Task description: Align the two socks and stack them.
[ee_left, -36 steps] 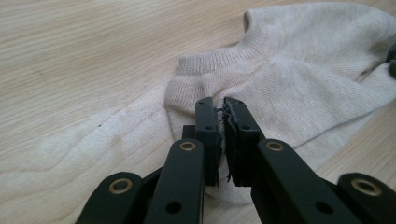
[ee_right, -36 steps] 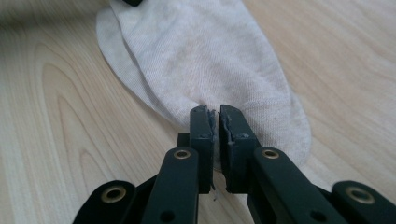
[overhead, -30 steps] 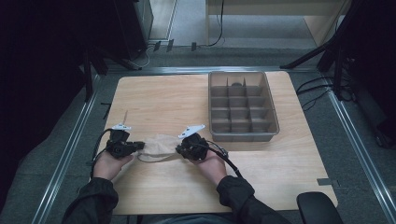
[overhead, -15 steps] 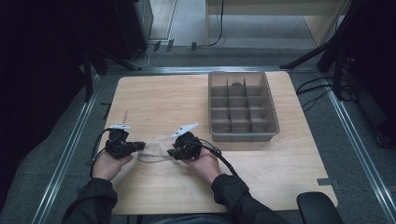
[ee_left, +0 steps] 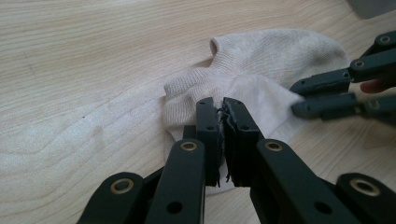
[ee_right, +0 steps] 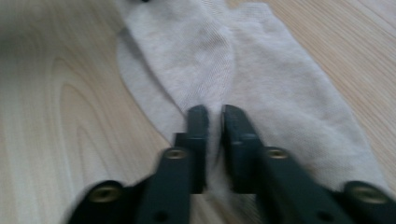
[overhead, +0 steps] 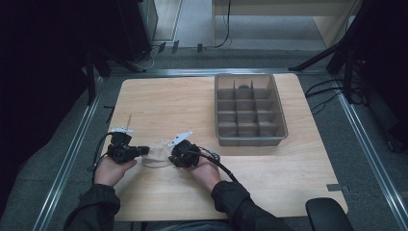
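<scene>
High view: a person sits at the near edge of a wooden table (overhead: 192, 106), a gripper in each hand, and a pale sock (overhead: 156, 156) lies flat on the wood between them, well apart from the grey compartment tray (overhead: 250, 139) at the far right. The left gripper (overhead: 143, 151) is clamped on the sock's cuff end; in the left gripper view its jaws stand almost together with the ribbed knit and a few loose threads pinched between the pads. The right gripper (overhead: 172, 157) has just been closing its jaws, and in the right gripper view (somewhat blurred) a thin fold of the sock's cloth rises between the two black tips, so it reads as gripped on the sock's other end; the same gripper (ee_left: 303, 100) shows from the side in the left gripper view, its tips on the sock's edge. The step in hand looks like taking a two-point hold on the sock, ready to straighten or fold it. The next move would call for lifting or drawing both ends together at an even pace, keeping the cloth taut without tugging it out of either pinch, since each hold catches only a little of the fabric.
</scene>
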Demonstrator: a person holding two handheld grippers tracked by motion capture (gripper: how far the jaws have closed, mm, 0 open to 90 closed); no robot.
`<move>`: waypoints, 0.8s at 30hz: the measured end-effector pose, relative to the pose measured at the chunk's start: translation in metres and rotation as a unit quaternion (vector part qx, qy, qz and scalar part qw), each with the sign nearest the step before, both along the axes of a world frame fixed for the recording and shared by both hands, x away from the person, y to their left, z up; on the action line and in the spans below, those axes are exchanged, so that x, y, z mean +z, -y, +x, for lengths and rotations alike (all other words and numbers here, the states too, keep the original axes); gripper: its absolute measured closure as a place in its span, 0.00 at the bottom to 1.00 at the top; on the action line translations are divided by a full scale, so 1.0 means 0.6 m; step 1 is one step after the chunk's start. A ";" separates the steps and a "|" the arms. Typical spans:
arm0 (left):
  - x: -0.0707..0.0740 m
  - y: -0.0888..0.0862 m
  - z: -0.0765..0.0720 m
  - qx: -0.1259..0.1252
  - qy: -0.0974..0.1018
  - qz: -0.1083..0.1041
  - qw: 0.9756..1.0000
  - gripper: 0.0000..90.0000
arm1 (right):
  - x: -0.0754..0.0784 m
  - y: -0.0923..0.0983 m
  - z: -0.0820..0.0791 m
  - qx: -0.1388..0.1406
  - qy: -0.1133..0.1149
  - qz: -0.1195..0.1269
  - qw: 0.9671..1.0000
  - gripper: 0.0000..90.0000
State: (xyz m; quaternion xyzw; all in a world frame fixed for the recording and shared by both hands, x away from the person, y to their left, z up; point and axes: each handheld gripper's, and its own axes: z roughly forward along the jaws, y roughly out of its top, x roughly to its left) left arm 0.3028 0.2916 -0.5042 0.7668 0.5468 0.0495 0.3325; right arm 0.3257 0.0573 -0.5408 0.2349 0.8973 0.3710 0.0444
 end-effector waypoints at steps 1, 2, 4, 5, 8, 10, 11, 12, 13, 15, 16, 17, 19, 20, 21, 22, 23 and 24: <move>0.000 0.000 0.000 0.000 0.000 -0.001 1.000 0.94 | 0.000 0.001 0.001 -0.004 -0.005 0.001 1.000 0.96; 0.001 0.000 0.000 0.000 0.001 -0.001 1.000 0.94 | 0.002 0.002 0.003 -0.006 -0.011 0.006 1.000 0.96; 0.004 0.000 -0.001 0.000 0.003 -0.006 1.000 0.94 | 0.011 0.005 0.004 -0.004 -0.008 0.008 1.000 0.97; 0.008 0.000 -0.003 -0.001 0.005 -0.009 1.000 0.94 | 0.014 0.006 0.004 -0.003 -0.007 0.006 1.000 0.97; 0.021 0.003 -0.011 -0.003 0.015 -0.017 1.000 0.94 | 0.048 0.018 0.005 0.004 0.020 0.008 1.000 0.96; 0.024 0.006 -0.014 -0.005 0.017 -0.018 1.000 0.94 | 0.053 0.020 0.006 0.006 0.022 0.009 1.000 0.96; 0.024 0.009 -0.017 -0.008 0.015 -0.016 1.000 0.94 | 0.061 0.023 0.008 0.012 0.024 0.002 1.000 0.96; 0.023 0.012 -0.019 -0.009 0.015 -0.011 1.000 0.93 | 0.066 0.025 0.009 0.018 0.027 -0.009 0.999 0.96; 0.019 0.015 -0.020 -0.010 0.015 -0.004 1.000 0.93 | 0.063 0.025 0.010 0.022 0.024 -0.014 0.999 0.95; 0.005 0.017 -0.018 -0.013 -0.009 0.007 1.000 0.93 | 0.055 0.023 0.011 0.027 0.013 -0.025 0.999 0.94; 0.001 0.017 -0.017 -0.015 -0.016 0.012 1.000 0.92 | 0.049 0.020 0.010 0.030 0.009 -0.029 0.999 0.93; -0.004 0.016 -0.017 -0.012 -0.021 0.016 1.000 0.91 | 0.043 0.018 0.009 0.032 0.005 -0.035 0.999 0.91; -0.008 0.016 -0.017 -0.011 -0.021 0.022 0.999 0.88 | 0.031 0.015 0.007 0.034 0.002 -0.035 0.999 0.88; -0.011 0.016 -0.015 -0.011 -0.025 0.026 0.999 0.88 | 0.031 0.015 0.007 0.034 0.002 -0.035 0.999 0.88; -0.015 0.016 -0.014 -0.010 -0.026 0.028 0.999 0.83 | 0.026 0.015 0.007 0.033 -0.007 -0.030 0.999 0.83; -0.017 0.014 -0.014 -0.009 -0.026 0.031 0.999 0.83 | 0.026 0.015 0.007 0.033 -0.007 -0.030 0.999 0.83; -0.017 0.011 -0.013 -0.011 -0.030 0.025 0.999 0.80 | 0.027 0.017 0.006 0.030 -0.007 -0.028 0.999 0.81; -0.017 0.009 -0.014 -0.011 -0.028 0.019 0.999 0.75 | 0.030 0.020 0.007 0.030 -0.007 -0.022 0.999 0.79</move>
